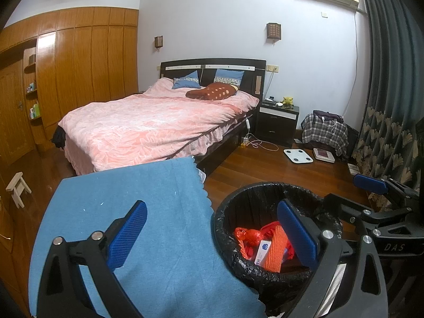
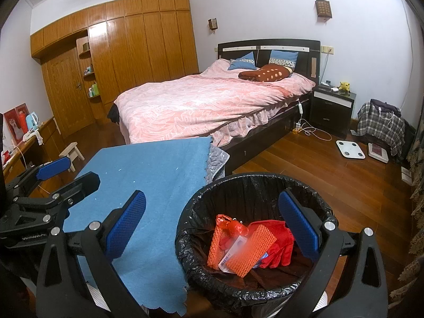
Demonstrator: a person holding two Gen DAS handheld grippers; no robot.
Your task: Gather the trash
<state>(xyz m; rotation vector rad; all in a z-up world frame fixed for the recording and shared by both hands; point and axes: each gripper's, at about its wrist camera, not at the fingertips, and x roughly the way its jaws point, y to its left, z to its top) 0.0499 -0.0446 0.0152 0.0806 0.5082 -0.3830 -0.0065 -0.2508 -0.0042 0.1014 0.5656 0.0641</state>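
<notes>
A round bin with a black liner (image 1: 225, 228) (image 2: 185, 238) stands on the floor beside a table covered with a blue cloth (image 1: 148, 201) (image 2: 148, 175). Inside lie orange foam netting (image 1: 277, 249) (image 2: 251, 249), red plastic (image 1: 247, 237) (image 2: 278, 241) and a small white box (image 1: 262, 251) (image 2: 233, 251). My left gripper (image 1: 212, 235) is open and empty, straddling the cloth edge and the bin's left rim. My right gripper (image 2: 212, 225) is open and empty, spanning from the cloth to over the bin. Each gripper shows at the edge of the other's view.
A bed with a pink quilt (image 1: 159, 122) (image 2: 212, 100) stands behind the table. A dark nightstand (image 1: 278, 122), a white scale (image 1: 298, 155), a plaid-covered pile (image 1: 326, 129) and curtains (image 1: 387, 106) are at the right. Wooden wardrobes (image 2: 132, 53) line the left wall; a small stool (image 2: 71, 151) stands there.
</notes>
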